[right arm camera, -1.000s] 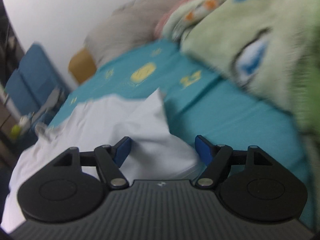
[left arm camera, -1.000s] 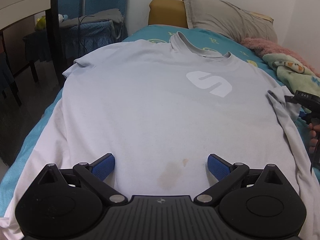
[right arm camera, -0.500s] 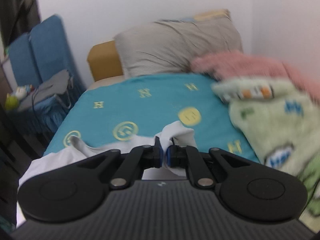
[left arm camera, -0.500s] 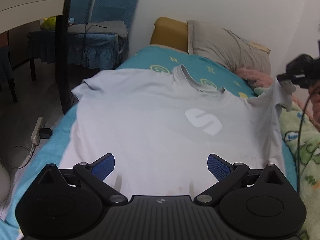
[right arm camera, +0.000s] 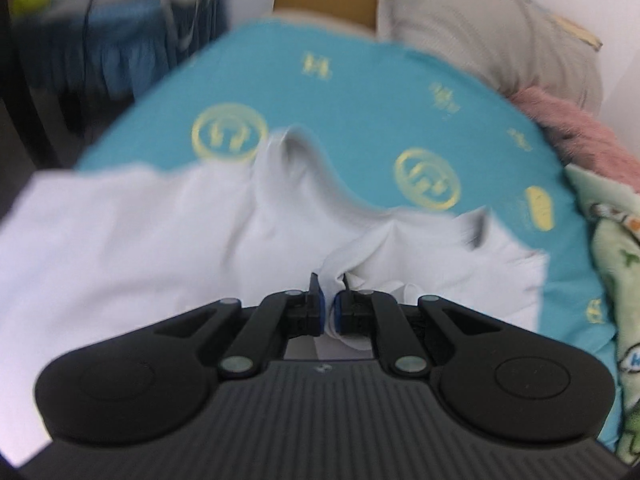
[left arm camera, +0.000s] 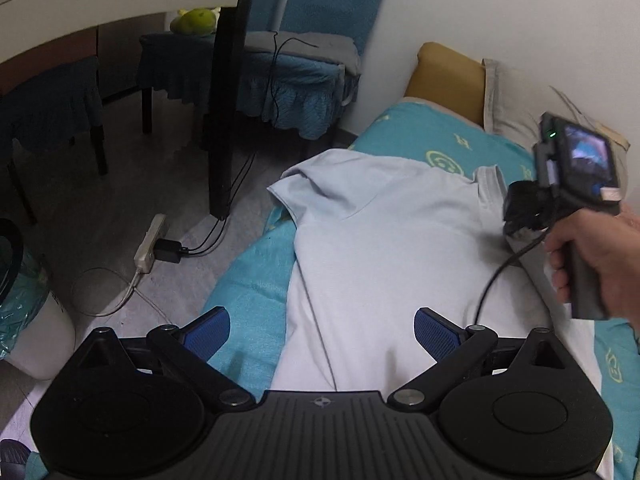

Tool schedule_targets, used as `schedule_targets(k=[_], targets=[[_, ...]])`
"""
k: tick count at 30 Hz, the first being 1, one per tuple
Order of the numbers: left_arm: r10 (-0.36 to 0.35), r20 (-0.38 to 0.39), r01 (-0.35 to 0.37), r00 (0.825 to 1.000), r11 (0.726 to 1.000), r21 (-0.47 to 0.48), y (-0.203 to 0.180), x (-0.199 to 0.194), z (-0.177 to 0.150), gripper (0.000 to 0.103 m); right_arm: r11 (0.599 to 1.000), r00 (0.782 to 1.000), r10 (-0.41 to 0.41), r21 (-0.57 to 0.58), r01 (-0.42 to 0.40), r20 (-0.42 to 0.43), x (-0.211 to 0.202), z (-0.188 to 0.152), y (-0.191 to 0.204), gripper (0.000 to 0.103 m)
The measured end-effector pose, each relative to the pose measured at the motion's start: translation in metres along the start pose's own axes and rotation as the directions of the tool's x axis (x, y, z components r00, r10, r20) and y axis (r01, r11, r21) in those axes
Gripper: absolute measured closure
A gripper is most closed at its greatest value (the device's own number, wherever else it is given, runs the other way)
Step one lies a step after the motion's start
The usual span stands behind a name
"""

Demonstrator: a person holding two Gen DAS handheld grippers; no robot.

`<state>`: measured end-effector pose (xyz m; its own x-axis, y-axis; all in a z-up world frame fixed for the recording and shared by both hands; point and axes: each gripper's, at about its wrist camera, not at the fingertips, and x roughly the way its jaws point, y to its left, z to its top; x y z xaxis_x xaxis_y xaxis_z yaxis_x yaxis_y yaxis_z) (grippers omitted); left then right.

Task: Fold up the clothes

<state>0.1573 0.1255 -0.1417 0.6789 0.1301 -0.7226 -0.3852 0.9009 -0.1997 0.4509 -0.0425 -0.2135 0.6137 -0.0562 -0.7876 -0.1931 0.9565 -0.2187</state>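
A pale grey T-shirt lies spread on the teal bed sheet; it also shows in the right wrist view. My left gripper is open and empty, hovering over the shirt's left side near the bed edge. My right gripper is shut on a bunch of the shirt's right sleeve fabric and holds it over the shirt body near the collar. The right gripper also shows in the left wrist view, held in a hand.
A grey pillow and a yellow cushion lie at the head of the bed. A pink and a green blanket lie on the right. Left of the bed are the floor, a power strip, a dark post and blue-covered chairs.
My right gripper has carried the sleeve leftward across the shirt toward the collar. My left gripper has swung left toward the bed's edge and stays open.
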Motion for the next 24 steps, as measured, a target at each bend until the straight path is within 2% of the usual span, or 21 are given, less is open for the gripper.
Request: schedule_targets(k=[3, 4, 5, 6, 7, 8, 10, 14, 17, 21, 24], targets=[[-0.006, -0.014, 0.006, 1.0, 1.0, 0.027, -0.005, 0.006, -0.003, 0.003, 0.998, 0.999, 0.035, 0.057, -0.037, 0.037, 0.009, -0.007, -0.007, 0.09], [-0.006, -0.016, 0.006, 1.0, 0.999, 0.038, -0.008, 0.007, -0.005, 0.003, 0.995, 0.997, 0.062, 0.078, -0.066, 0.054, 0.007, -0.008, -0.014, 0.082], [-0.006, -0.018, 0.007, 1.0, 0.999, 0.047, -0.012, 0.008, -0.006, 0.003, 0.99, 0.993, 0.099, 0.095, -0.105, 0.072, 0.003, -0.01, -0.021, 0.065], [-0.008, -0.019, 0.009, 1.0, 0.998, 0.056, -0.014, 0.008, -0.007, 0.003, 0.984, 0.987, 0.133, 0.106, -0.143, 0.094, -0.004, -0.013, -0.028, 0.052], [-0.011, -0.018, 0.012, 1.0, 0.998, 0.069, -0.016, 0.007, -0.008, 0.003, 0.979, 0.981, 0.153, 0.115, -0.167, 0.123, -0.014, -0.017, -0.035, 0.03], [-0.014, -0.013, 0.015, 1.0, 0.996, 0.087, -0.019, 0.004, -0.009, 0.003, 0.975, 0.974, 0.166, 0.125, -0.186, 0.155, -0.027, -0.022, -0.042, 0.024], [-0.017, 0.0, 0.017, 1.0, 0.993, 0.12, -0.022, 0.0, -0.011, 0.003, 0.96, 0.964, 0.192, 0.166, -0.223, 0.186, -0.054, -0.033, -0.057, 0.024], [-0.023, 0.048, 0.014, 0.999, 0.986, 0.167, -0.025, -0.023, -0.015, 0.003, 0.944, 0.949, 0.185, 0.222, -0.244, 0.254, -0.127, -0.075, -0.096, 0.024], [-0.04, 0.112, 0.015, 0.993, 0.975, 0.223, -0.028, -0.05, -0.024, 0.003, 0.939, 0.945, 0.139, 0.262, -0.22, 0.295, -0.184, -0.123, -0.129, 0.024], [-0.095, 0.145, 0.049, 0.985, 0.957, 0.287, -0.036, -0.082, -0.043, 0.003, 0.918, 0.937, 0.086, 0.339, -0.207, 0.339, -0.264, -0.199, -0.163, 0.024], [-0.132, 0.144, 0.078, 0.981, 0.941, 0.33, -0.048, -0.099, -0.058, 0.003, 0.891, 0.922, 0.082, 0.388, -0.238, 0.378, -0.298, -0.242, -0.17, 0.024]])
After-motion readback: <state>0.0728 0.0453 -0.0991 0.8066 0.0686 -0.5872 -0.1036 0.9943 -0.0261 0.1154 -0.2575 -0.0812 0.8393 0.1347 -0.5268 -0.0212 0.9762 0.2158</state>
